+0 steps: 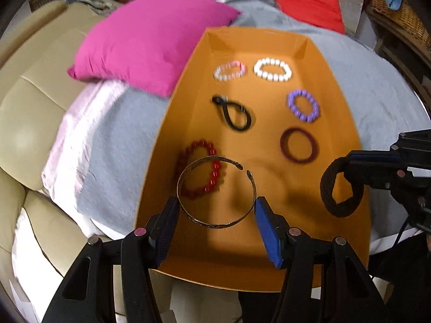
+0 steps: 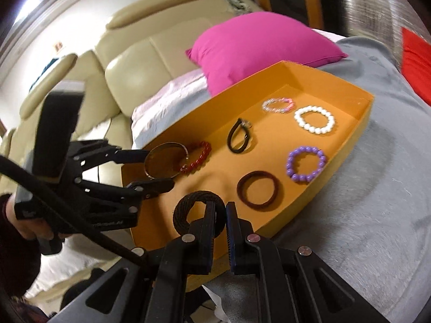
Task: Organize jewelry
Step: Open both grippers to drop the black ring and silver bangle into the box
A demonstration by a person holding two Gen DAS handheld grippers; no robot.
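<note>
An orange tray [image 1: 334,102] [image 2: 358,134] lies on a grey-covered bed. In it lie a pink-clear bead bracelet [image 1: 230,70] [image 2: 278,105], a white bead bracelet [image 1: 272,69] [image 2: 314,120], a purple bead bracelet [image 1: 303,105] [image 2: 305,164], a black cord loop [image 1: 233,113] [image 2: 238,138], a dark red band [image 1: 299,145] [image 2: 257,189] and a red bead bracelet [image 1: 200,171] [image 2: 196,156]. My left gripper [image 1: 216,208] [image 2: 159,165] is shut on a bronze cuff bangle [image 1: 215,191] [image 2: 164,160], held above the tray's near left. My right gripper [image 2: 221,210] [image 1: 347,171] is shut on a black woven hair band [image 2: 198,211] [image 1: 340,188] above the near right.
A magenta pillow [image 1: 150,40] [image 2: 258,45] lies beyond the tray's left side. A red cushion [image 1: 307,2] sits at the back right. A cream leather sofa [image 1: 29,102] [image 2: 129,62] runs along the left. A wicker basket [image 1: 398,8] stands at the far right.
</note>
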